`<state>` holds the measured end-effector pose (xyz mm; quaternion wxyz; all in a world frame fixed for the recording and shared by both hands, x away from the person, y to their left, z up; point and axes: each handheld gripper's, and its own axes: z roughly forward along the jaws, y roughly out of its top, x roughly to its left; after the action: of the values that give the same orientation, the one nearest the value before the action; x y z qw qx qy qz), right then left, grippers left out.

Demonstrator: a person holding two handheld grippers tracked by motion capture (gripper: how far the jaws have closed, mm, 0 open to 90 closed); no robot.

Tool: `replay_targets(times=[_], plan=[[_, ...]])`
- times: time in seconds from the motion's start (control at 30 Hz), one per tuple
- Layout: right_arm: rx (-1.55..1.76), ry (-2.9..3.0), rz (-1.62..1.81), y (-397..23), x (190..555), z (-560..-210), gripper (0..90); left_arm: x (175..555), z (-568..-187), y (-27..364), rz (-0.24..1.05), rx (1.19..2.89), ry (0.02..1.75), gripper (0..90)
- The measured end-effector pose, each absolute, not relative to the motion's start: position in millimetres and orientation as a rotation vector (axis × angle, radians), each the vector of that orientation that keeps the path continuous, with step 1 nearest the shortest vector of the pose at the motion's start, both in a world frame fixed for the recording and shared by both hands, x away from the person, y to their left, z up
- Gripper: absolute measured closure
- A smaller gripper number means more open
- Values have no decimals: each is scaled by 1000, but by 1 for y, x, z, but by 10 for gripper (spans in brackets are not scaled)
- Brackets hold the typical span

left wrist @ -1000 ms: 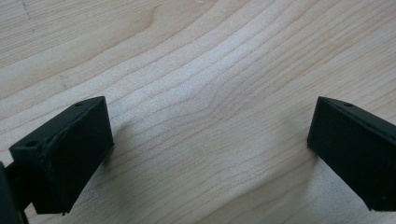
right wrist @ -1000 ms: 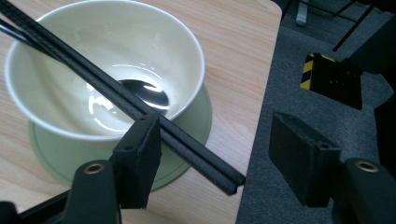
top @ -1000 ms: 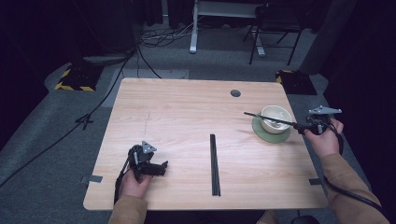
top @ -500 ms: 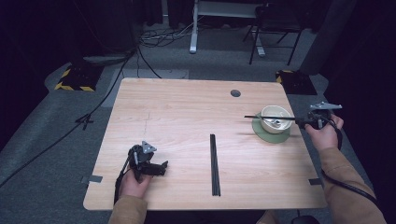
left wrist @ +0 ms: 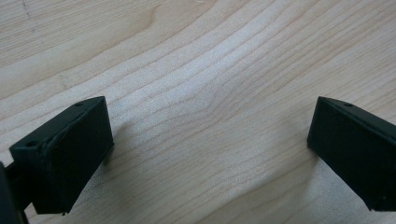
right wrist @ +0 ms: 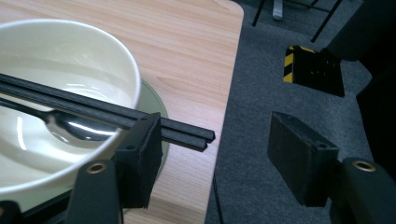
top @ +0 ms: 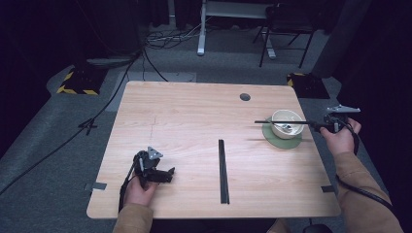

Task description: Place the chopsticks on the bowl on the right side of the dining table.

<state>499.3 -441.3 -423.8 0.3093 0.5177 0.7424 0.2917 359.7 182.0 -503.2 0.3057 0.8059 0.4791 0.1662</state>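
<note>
A white bowl [top: 286,120] [right wrist: 70,51] stands on a green saucer [top: 281,138] [right wrist: 155,96] near the table's right edge, with a metal spoon [right wrist: 70,125] inside it. A pair of black chopsticks [top: 284,122] [right wrist: 84,109] lies level across the bowl's rim. Its end pokes past the left jaw of my right gripper [top: 326,126] [right wrist: 215,154], which is open and hangs beyond the table edge. Another black pair of chopsticks [top: 222,170] lies on the table's front middle. My left gripper [top: 166,173] [left wrist: 210,126] rests open on bare wood at the front left.
The wooden table [top: 184,116] has a round cable hole [top: 245,97] at the back right. Grey carpet lies past its right edge [right wrist: 233,70]. Yellow-and-black blocks [top: 77,80] [right wrist: 310,70] sit on the floor, and cables and chair legs are behind the table.
The chopsticks over the bowl have gone from slanted to level. My right hand has shifted a little to the right, off the table edge. The left gripper has not moved.
</note>
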Motion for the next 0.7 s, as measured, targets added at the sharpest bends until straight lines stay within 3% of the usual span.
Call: replay_targets(times=[0.23, 0.7], plan=[[1415, 1883, 773, -454, 499, -415, 363, 360, -503, 182, 442, 2133, 1269, 4], [1496, 1814, 785, -472, 514, -433, 360, 359, -503, 182, 441, 2133, 1273, 4]])
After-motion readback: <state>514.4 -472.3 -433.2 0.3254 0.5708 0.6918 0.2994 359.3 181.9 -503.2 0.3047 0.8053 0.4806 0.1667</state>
